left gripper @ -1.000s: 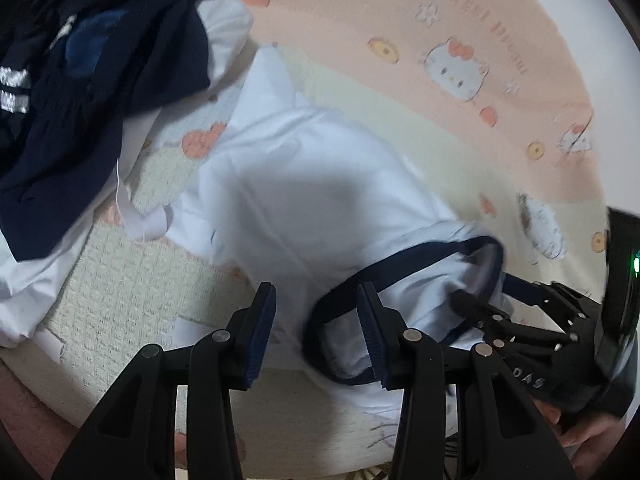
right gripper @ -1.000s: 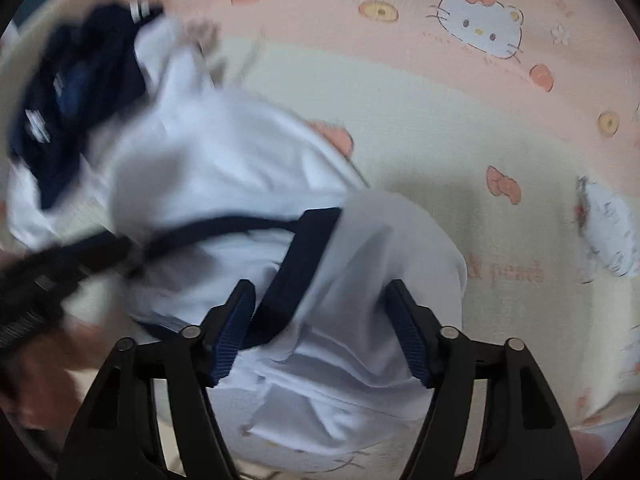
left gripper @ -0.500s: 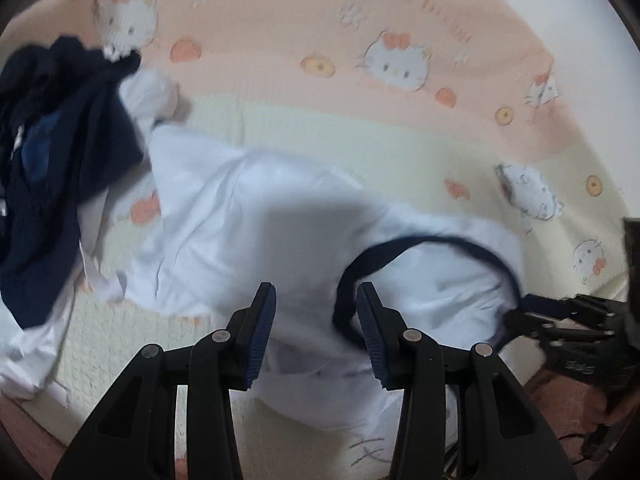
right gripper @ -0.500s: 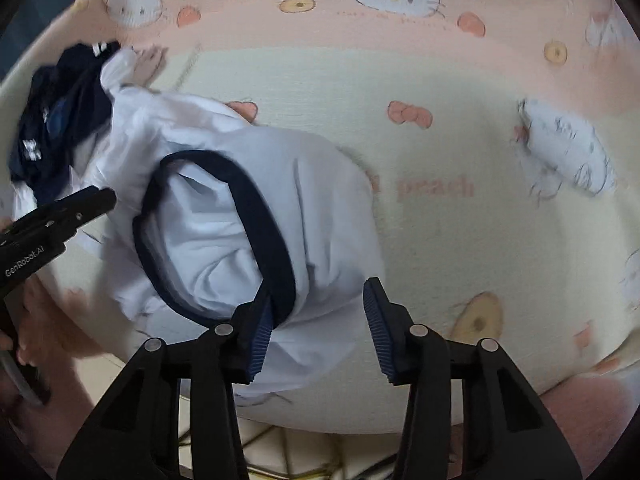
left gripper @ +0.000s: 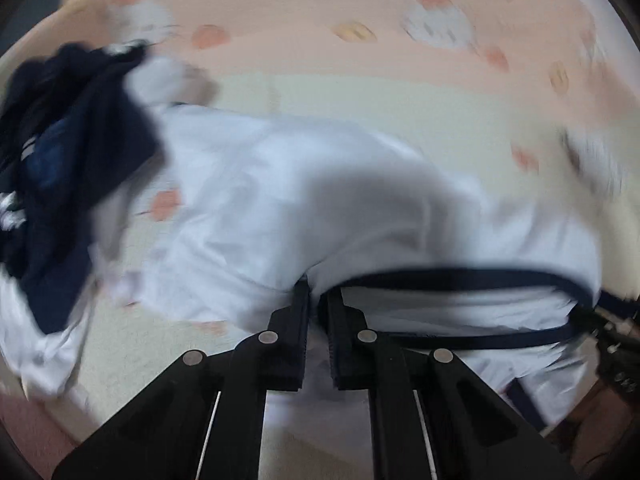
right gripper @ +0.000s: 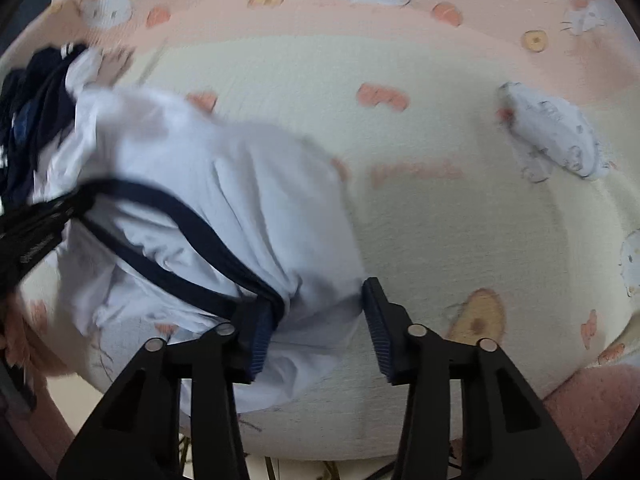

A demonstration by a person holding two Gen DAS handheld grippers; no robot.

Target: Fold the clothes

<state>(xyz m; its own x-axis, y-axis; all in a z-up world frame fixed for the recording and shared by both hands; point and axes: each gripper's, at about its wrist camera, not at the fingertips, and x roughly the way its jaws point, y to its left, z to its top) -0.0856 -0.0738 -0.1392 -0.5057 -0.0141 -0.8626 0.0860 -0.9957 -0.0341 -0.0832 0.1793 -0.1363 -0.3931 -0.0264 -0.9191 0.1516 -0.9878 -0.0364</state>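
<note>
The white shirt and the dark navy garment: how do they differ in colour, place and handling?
The white shirt is pale with a navy-trimmed neckline; the dark navy garment is dark almost all over. The shirt lies spread in the middle of the blanket; the navy garment is bunched at the left. The left gripper pinches the shirt; nothing holds the navy garment. Both rest on the blanket.

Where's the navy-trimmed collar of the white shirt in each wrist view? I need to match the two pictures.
Left wrist: the navy-trimmed collar runs across the lower right, from the shut left gripper to the right edge.
Right wrist: the collar crosses the lower left, ending at the right gripper's left pad.
Shared landmark: the dark navy garment heaped at left in both.
</note>
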